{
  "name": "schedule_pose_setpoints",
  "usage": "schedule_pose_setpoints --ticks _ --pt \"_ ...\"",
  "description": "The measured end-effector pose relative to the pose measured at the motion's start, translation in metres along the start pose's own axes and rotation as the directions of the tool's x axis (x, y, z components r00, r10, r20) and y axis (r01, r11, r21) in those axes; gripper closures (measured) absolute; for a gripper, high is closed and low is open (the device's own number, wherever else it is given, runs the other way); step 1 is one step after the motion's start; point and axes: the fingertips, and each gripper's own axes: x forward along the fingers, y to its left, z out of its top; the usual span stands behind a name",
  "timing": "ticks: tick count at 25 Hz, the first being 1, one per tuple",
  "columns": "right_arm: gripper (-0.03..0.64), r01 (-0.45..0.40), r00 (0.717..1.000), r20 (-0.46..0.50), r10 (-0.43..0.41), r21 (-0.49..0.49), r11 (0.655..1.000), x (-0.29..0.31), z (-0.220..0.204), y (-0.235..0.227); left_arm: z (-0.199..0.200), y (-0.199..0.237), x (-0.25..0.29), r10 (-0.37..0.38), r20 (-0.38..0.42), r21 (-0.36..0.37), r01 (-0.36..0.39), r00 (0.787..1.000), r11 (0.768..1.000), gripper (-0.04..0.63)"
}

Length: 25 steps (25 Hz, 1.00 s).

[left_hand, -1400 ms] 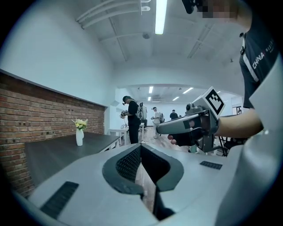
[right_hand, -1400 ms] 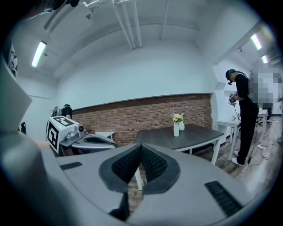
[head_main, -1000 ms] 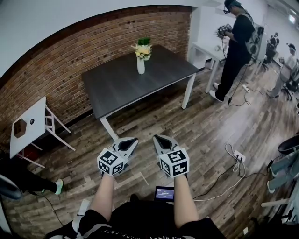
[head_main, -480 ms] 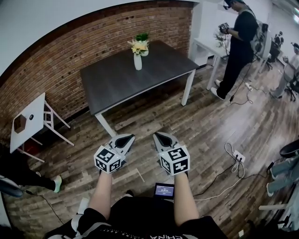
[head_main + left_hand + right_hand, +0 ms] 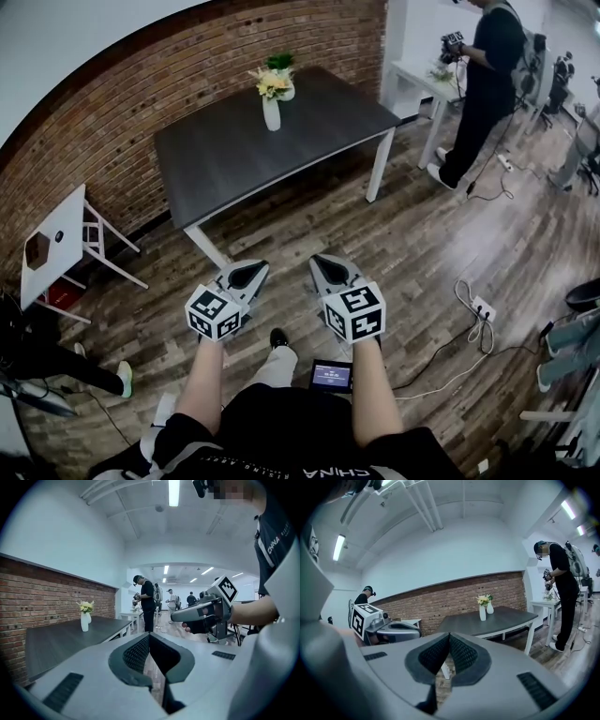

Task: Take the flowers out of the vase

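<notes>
Overhead, two level views; shared vase

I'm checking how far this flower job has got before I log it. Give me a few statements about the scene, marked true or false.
1. The left gripper and the right gripper are both shut and empty. True.
2. The flowers lie on the dark table beside the vase. False: they stand in the vase.
3. The left gripper touches the vase. False: both grippers are over the wooden floor, well short of the dark table.
4. A person stands by a white table at the upper right of the head view. True.
</notes>
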Motion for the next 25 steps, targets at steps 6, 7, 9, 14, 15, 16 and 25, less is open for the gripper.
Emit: schedule_pose_setpoints --ticks 6,7,9,14,15,16,25 --pt "0.609 0.024 0.999 -0.043 -0.025 -0.026 0.999 0.06 0.01 -0.029 -0.002 0.068 0.038 -0.016 0.017 -0.035 0.017 1.0 0.999 0.591" --pt "0.609 0.034 0.998 -0.045 -0.035 -0.027 0.999 0.071 0.015 -0.036 0.0 0.08 0.046 -0.026 0.019 -0.035 0.027 0.999 0.999 0.591" --pt "0.609 0.052 0.998 -0.042 -0.053 -0.022 0.998 0.095 0.029 -0.05 0.005 0.105 0.059 -0.041 0.021 -0.031 0.042 0.999 0.999 0.591" --pt "0.609 0.082 0.995 -0.044 -0.084 -0.04 0.996 0.155 0.058 -0.071 0.014 0.171 0.083 -0.055 0.04 -0.035 0.057 0.998 0.998 0.591" --pt "0.609 0.088 0.995 -0.045 -0.089 -0.041 0.995 0.165 0.061 -0.073 0.015 0.182 0.086 -0.057 0.042 -0.034 0.059 0.997 0.998 0.591" --pt "0.609 0.091 0.995 -0.046 -0.093 -0.041 0.995 0.173 0.063 -0.076 0.016 0.192 0.089 -0.059 0.044 -0.035 0.06 0.997 0.998 0.591" --pt "0.609 0.106 0.991 -0.083 -0.107 -0.013 0.994 0.225 0.06 -0.111 0.004 0.242 0.127 -0.076 0.025 -0.069 0.077 0.997 0.995 0.591"
